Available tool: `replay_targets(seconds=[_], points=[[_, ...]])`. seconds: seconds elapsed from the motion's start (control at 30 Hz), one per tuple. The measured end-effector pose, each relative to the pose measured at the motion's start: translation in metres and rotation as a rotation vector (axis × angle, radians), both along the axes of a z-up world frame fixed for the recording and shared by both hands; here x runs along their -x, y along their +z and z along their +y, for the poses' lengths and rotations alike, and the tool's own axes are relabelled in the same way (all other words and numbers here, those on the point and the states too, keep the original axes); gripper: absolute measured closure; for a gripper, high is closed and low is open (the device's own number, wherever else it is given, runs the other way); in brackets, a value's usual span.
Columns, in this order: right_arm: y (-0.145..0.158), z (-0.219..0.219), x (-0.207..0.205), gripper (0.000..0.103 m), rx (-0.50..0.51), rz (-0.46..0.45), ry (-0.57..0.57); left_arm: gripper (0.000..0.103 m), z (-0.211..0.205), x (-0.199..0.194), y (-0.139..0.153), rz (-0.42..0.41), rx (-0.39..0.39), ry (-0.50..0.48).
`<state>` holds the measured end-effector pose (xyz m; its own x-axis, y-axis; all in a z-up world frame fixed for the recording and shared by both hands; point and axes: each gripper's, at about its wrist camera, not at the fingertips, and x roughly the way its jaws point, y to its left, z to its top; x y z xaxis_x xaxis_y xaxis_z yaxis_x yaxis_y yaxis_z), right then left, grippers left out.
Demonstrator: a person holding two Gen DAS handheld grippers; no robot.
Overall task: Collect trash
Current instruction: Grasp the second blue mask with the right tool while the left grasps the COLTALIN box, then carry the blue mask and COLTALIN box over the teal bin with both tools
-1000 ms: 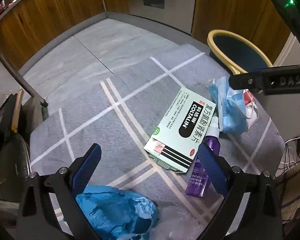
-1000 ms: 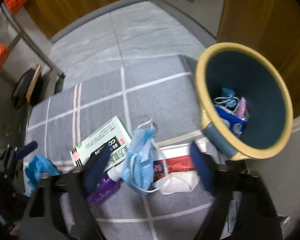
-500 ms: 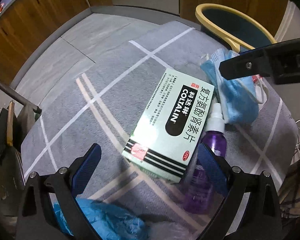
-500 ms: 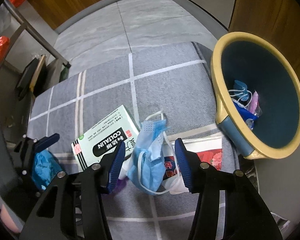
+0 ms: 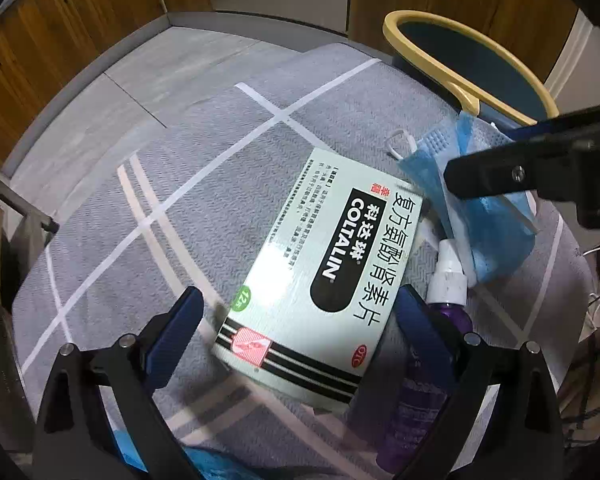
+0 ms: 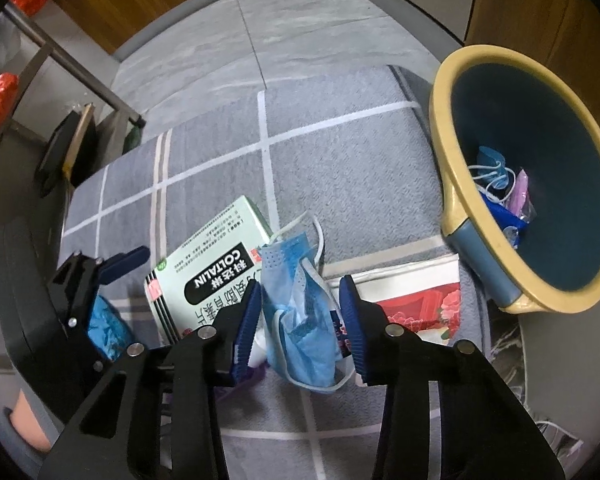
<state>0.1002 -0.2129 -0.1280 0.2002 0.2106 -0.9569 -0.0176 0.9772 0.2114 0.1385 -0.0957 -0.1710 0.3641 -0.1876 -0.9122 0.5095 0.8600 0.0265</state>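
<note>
The right tool (image 6: pixel 298 320) straddles a crumpled blue face mask (image 6: pixel 300 312); its jaws have just been closing, the left pad touching the mask, the right pad not quite pressing on it. The left tool (image 5: pixel 300 332) is spread wide around the near end of a pale green medicine box (image 5: pixel 320 280), pads clear of it. A purple spray bottle (image 5: pixel 444 308) lies just beside the box. All rest on a grey mat with white lines (image 6: pixel 340 152). Beyond the mat's corner stands a yellow-rimmed blue bin (image 6: pixel 496 280) holding scraps.
</note>
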Motion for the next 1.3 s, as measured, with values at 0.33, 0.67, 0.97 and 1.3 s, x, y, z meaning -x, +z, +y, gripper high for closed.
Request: replay_targets(seconds=[0.33, 0.67, 0.97, 1.3], points=[[0.016, -0.006, -0.003, 0.087, -0.024, -0.029, -0.031, 0.016, -0.018, -0.009, 0.001, -0.018, 0.008, -0.059], [0.051, -0.029, -0.016, 0.087, -0.055, -0.138, -0.107, 0.022, -0.019, -0.017, -0.008, 0.035, 0.021, -0.035], [0.057, -0.036, -0.020, 0.087, -0.049, -0.166, -0.111, 0.025, -0.011, -0.015, 0.006, 0.018, 0.047, 0.004], [0.073, -0.042, -0.023, 0.087, -0.039, -0.221, -0.115, 0.026, -0.003, -0.009, 0.045, -0.058, 0.097, 0.055]])
